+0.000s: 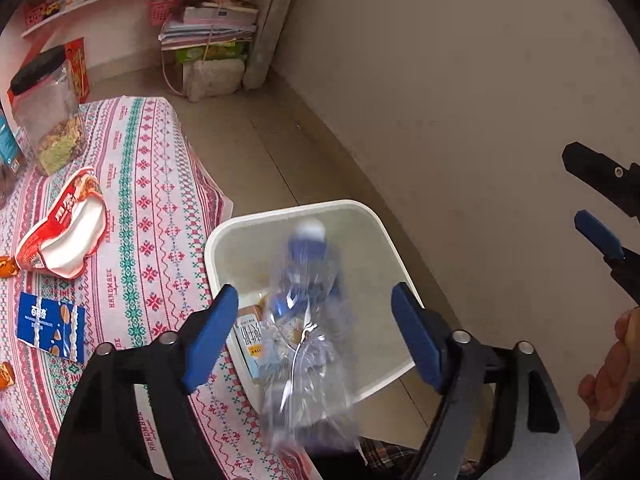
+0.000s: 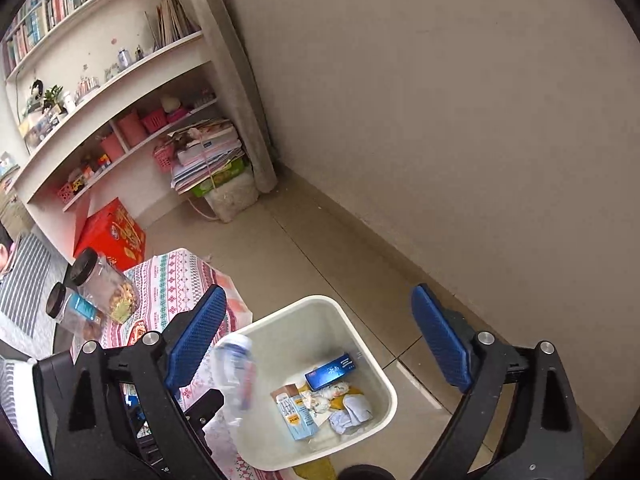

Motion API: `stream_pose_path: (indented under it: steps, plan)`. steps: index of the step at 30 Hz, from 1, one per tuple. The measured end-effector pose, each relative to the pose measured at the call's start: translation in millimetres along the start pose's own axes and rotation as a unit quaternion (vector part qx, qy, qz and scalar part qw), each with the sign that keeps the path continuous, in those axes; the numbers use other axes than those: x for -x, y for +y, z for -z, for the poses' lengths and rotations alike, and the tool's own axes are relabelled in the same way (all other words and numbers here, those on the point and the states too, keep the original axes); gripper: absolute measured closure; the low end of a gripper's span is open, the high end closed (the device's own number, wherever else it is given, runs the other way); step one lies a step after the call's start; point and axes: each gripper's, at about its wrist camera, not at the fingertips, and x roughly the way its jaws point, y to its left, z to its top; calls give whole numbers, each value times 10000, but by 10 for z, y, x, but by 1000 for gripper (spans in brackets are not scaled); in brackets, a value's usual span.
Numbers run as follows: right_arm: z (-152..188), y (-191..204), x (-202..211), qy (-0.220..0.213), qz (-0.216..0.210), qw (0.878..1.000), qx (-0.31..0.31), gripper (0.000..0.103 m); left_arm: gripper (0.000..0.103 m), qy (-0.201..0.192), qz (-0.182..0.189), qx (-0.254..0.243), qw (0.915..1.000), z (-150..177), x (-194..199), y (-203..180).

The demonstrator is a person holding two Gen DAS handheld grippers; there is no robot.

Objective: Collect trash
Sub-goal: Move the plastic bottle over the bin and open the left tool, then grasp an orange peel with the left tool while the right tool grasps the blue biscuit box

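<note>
So the crushed plastic bottle is blurred, mid-drop over the white bin that sits on the floor right against the table, handy for sweeping trash in. Both the left gripper and right gripper gape wide, gripping nothing. 2 wrappers, a red one and a blue one, wait on the tablecloth.

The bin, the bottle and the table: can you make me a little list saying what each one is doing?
bin: white, on the floor beside the table, holding a blue box, a milk carton and crumpled tissues
bottle: clear plastic, blurred, dropping into the bin
left gripper: open, over the bin
right gripper: open, empty
table: patterned cloth, red wrapper and blue packet not yet collected
</note>
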Motion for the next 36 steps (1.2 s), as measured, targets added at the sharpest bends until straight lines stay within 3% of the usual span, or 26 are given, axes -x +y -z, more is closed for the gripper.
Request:
stream_pose_path:
  steps: [5,13,22,27,32,36]
  plan:
    - [36,61,-3,51,59,9998,189,7,24,-189,-427,-126,9988,59,114,71]
    - [228,471,-60,91,363,9939,1036,7,18,-601,-1122,-37,9919,186,419,409]
    - [597,1097,-158,177,521,9736,2217,7,11,-655,-2018,-61,9772,365,620,914]
    - [831,1458,-241,407,402,9597,2753,7,11,-158,-2341,-34,9721,473,620,1312]
    - [1013,1794,-314,643,191,9489,3085,7,11,763,-2679,-413,9595,645,582,1765]
    - [1152,2023,-344,816,-48,9402,3305,7,11,1410,-2705,-598,9505,774,569,2186]
